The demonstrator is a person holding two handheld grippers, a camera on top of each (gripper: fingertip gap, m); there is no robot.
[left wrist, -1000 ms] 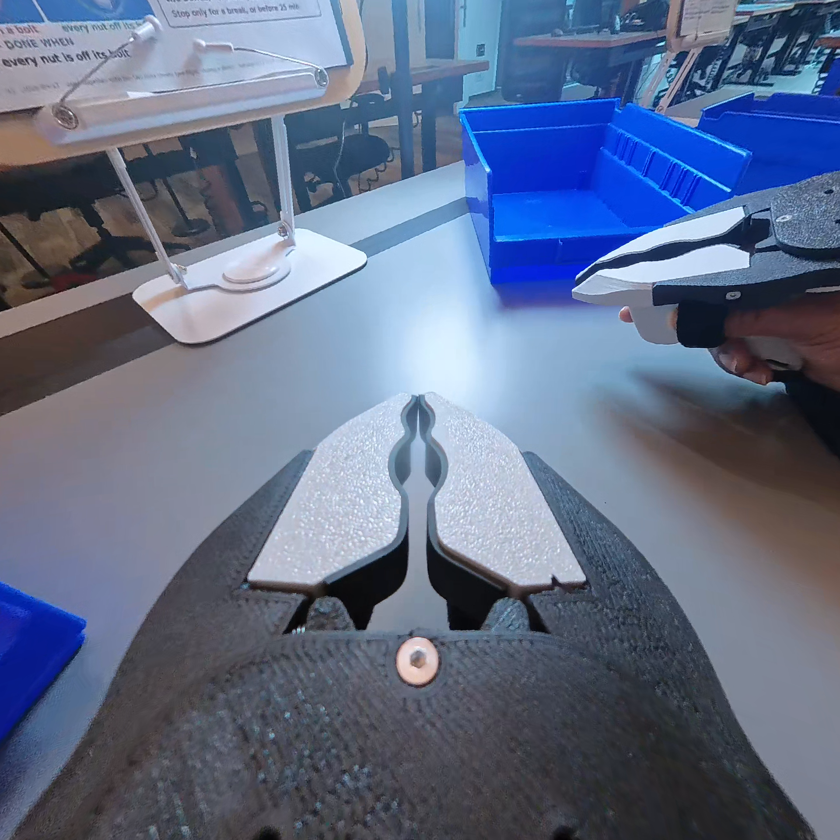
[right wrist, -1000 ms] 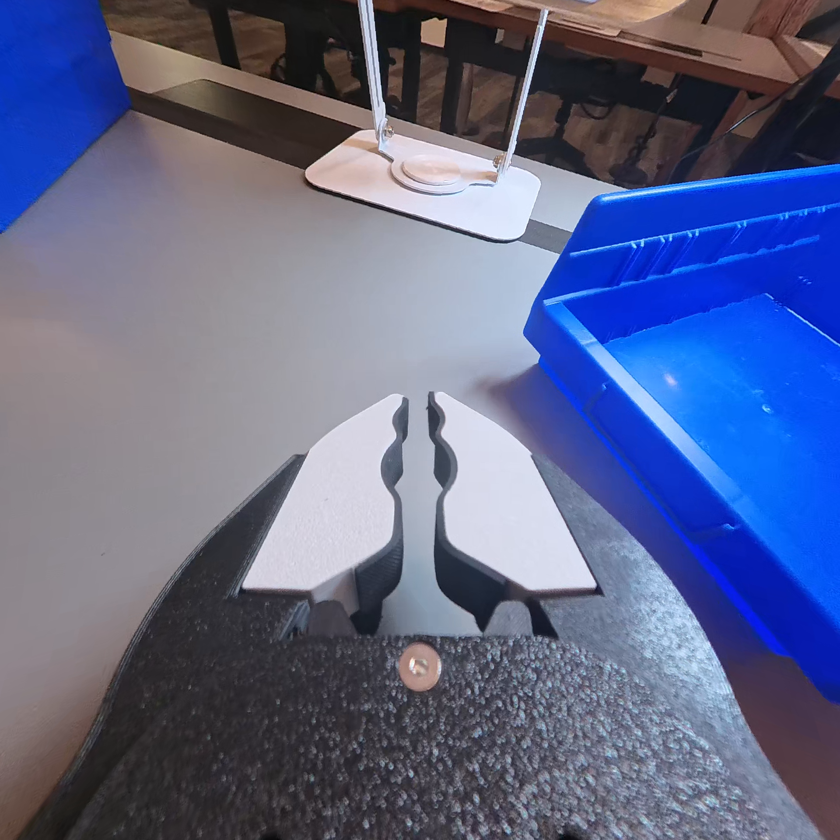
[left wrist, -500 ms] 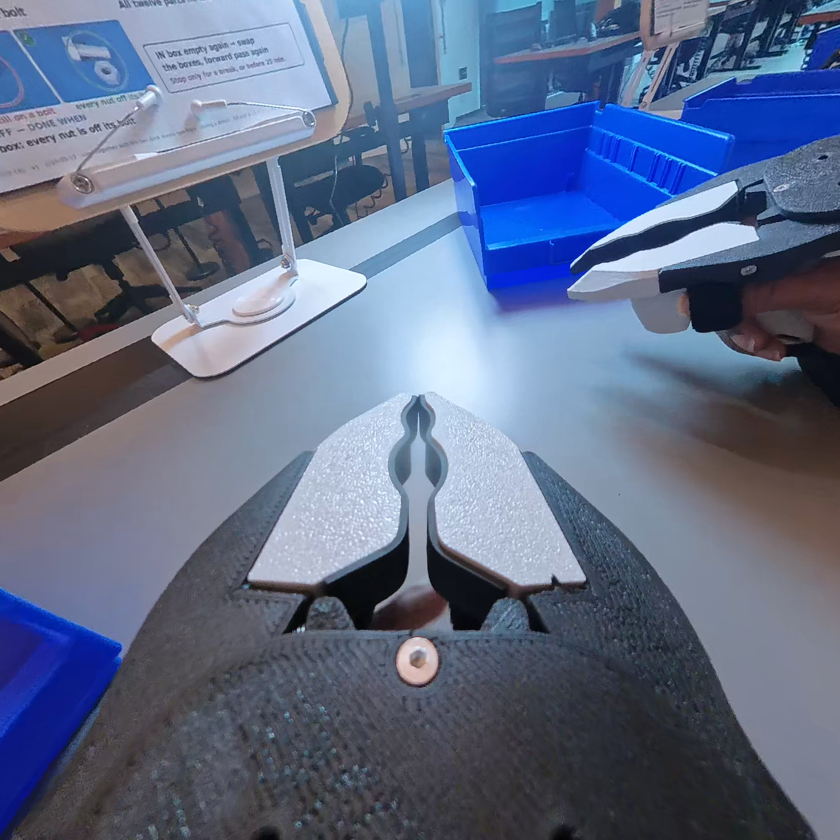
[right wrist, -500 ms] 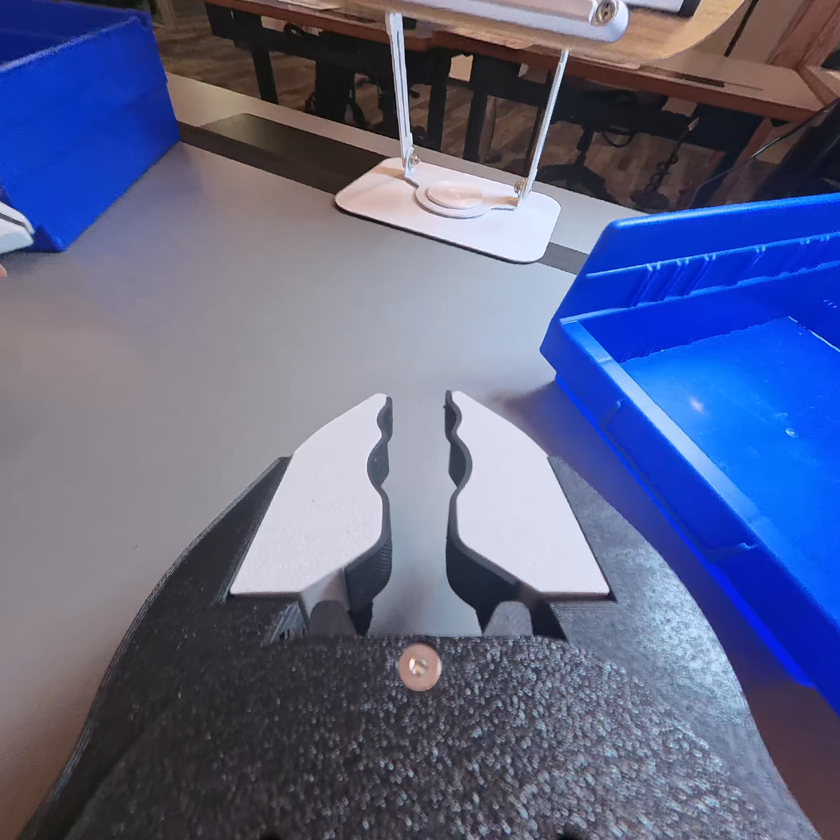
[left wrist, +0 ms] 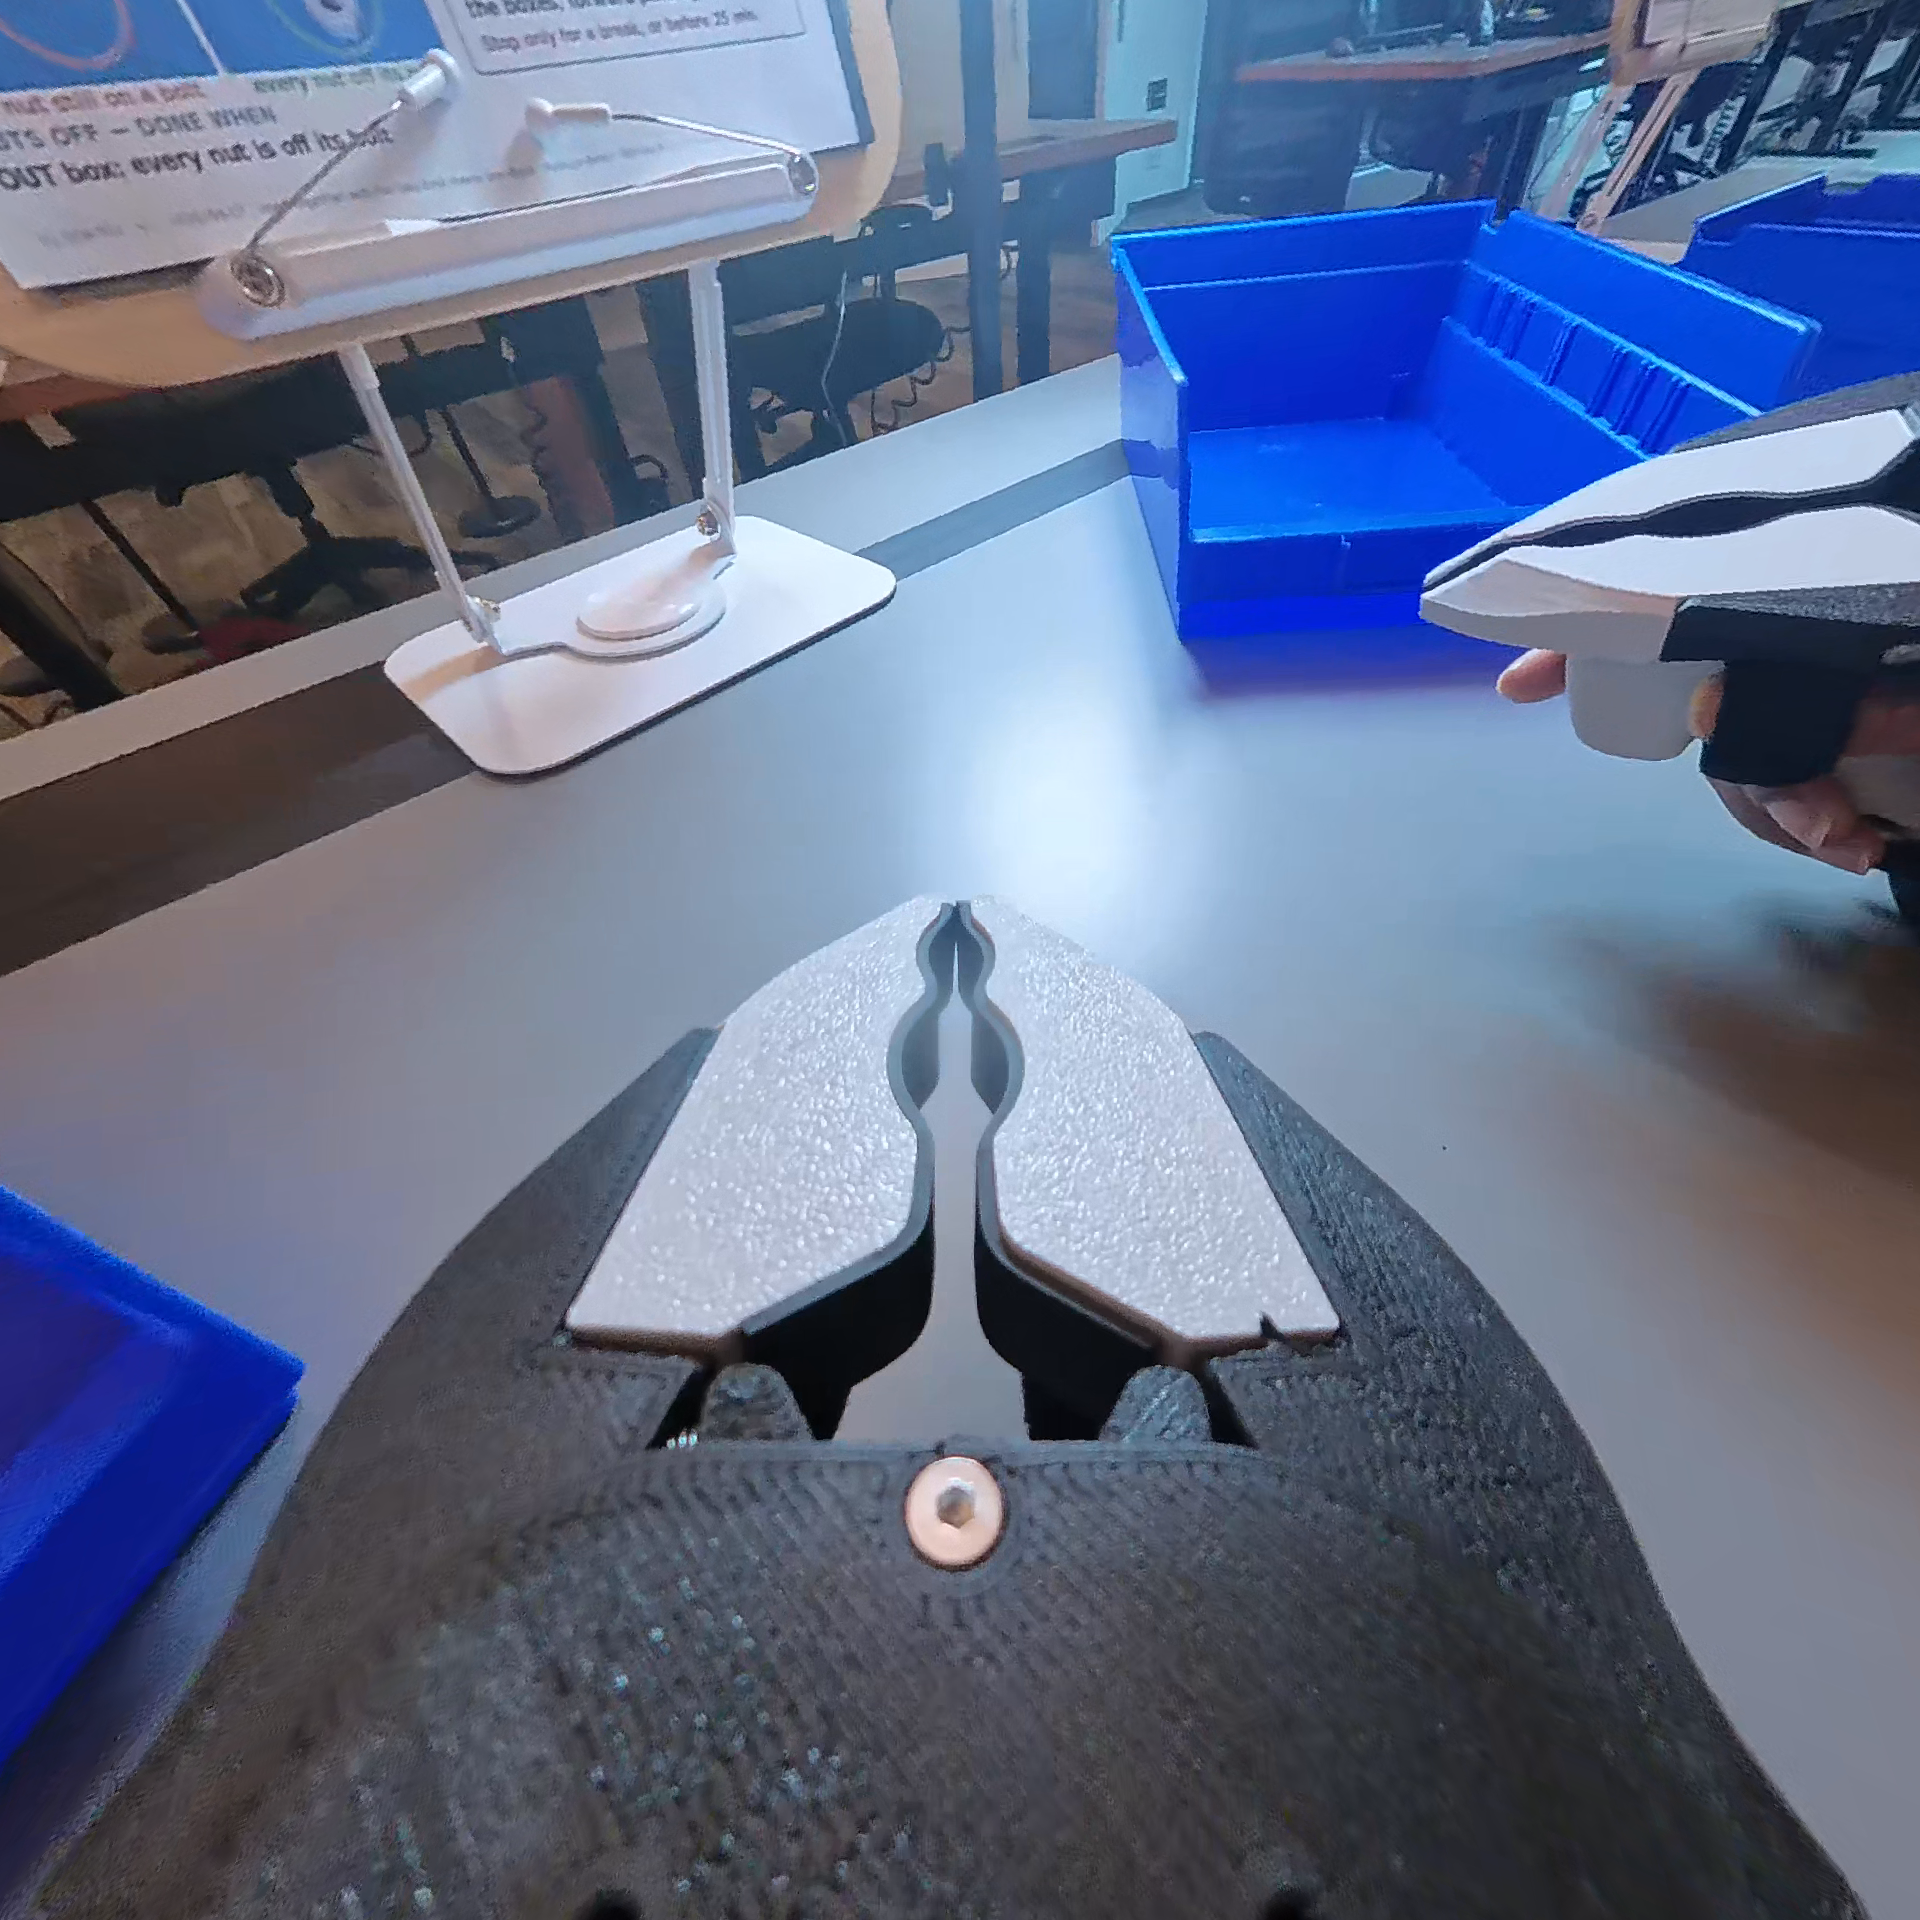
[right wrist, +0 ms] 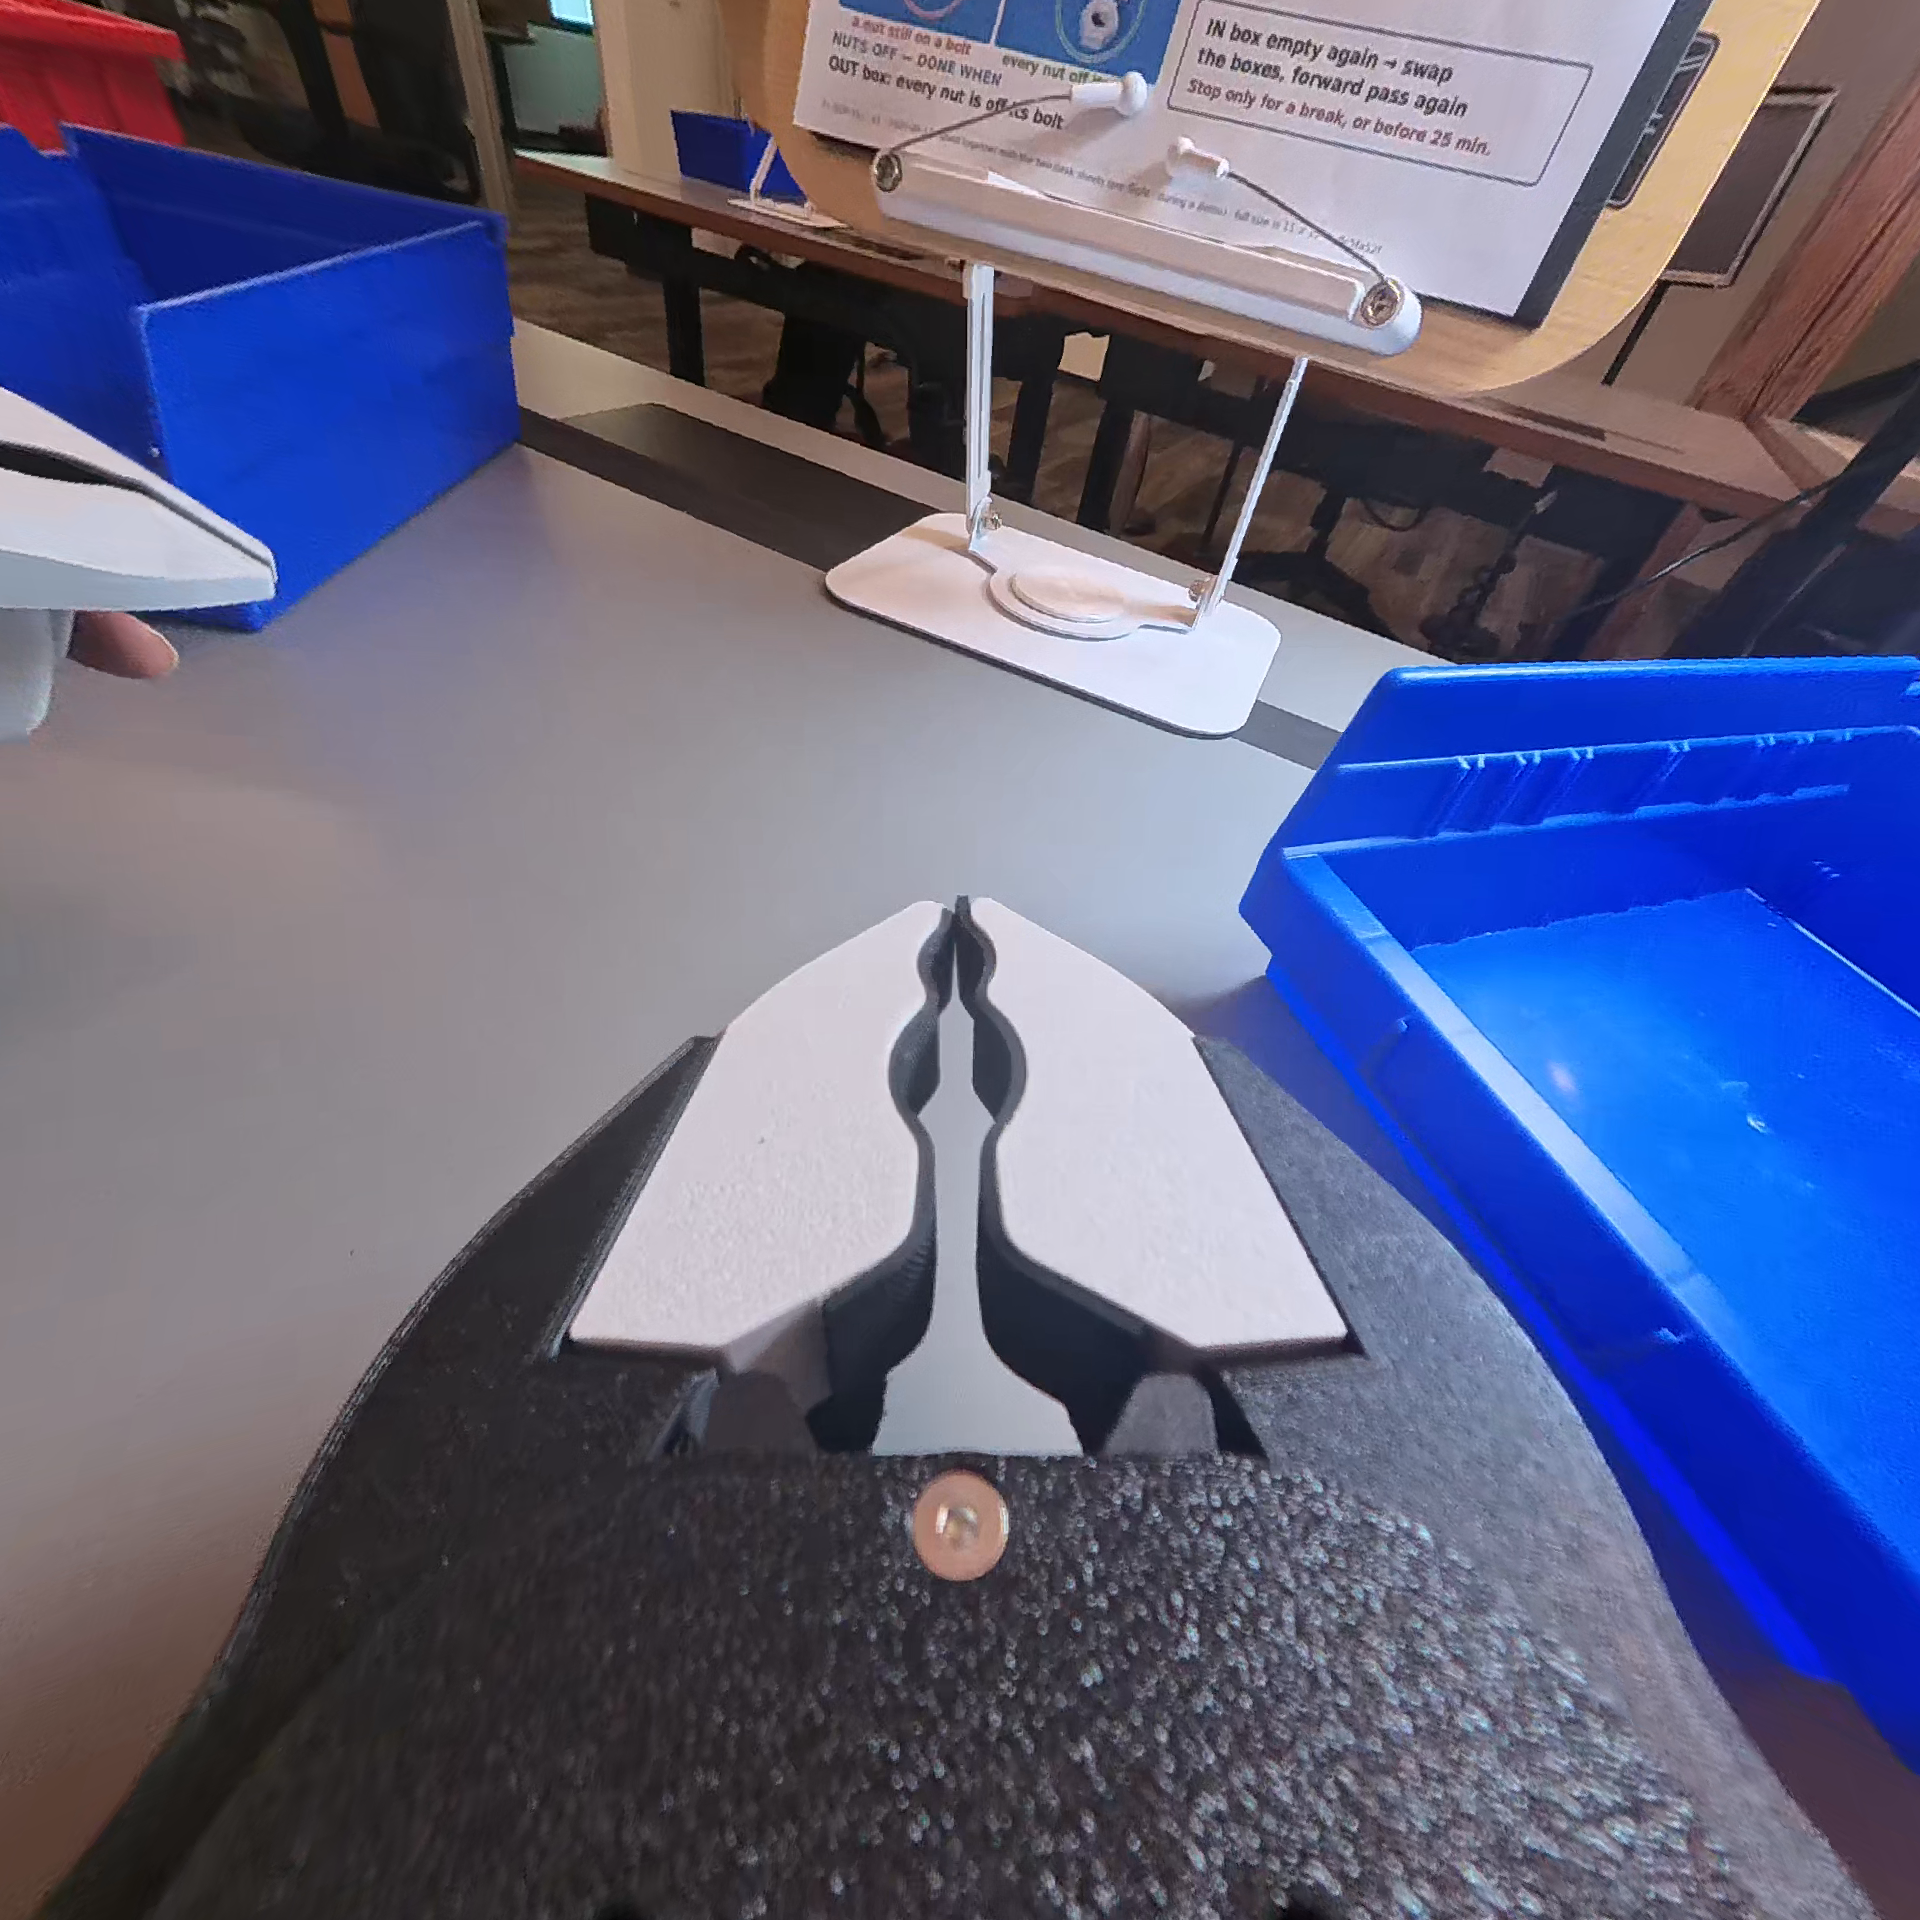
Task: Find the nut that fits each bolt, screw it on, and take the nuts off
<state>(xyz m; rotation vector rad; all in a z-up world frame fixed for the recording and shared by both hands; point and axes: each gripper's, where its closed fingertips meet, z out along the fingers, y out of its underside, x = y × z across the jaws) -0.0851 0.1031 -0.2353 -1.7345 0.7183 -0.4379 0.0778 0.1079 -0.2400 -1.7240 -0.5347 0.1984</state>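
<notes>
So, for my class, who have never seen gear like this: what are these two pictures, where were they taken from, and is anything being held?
No robot here: a person holds a black-and-white two-finger gripper in each hand, each with a camera looking along its fingers. One picture comes from the left gripper, the other from the right gripper. Both are shut and hold nothing. On the grey table stand a white stand with a printed instruction sheet and blue plastic bins, whose visible insides look empty. No nuts or bolts show.
</notes>
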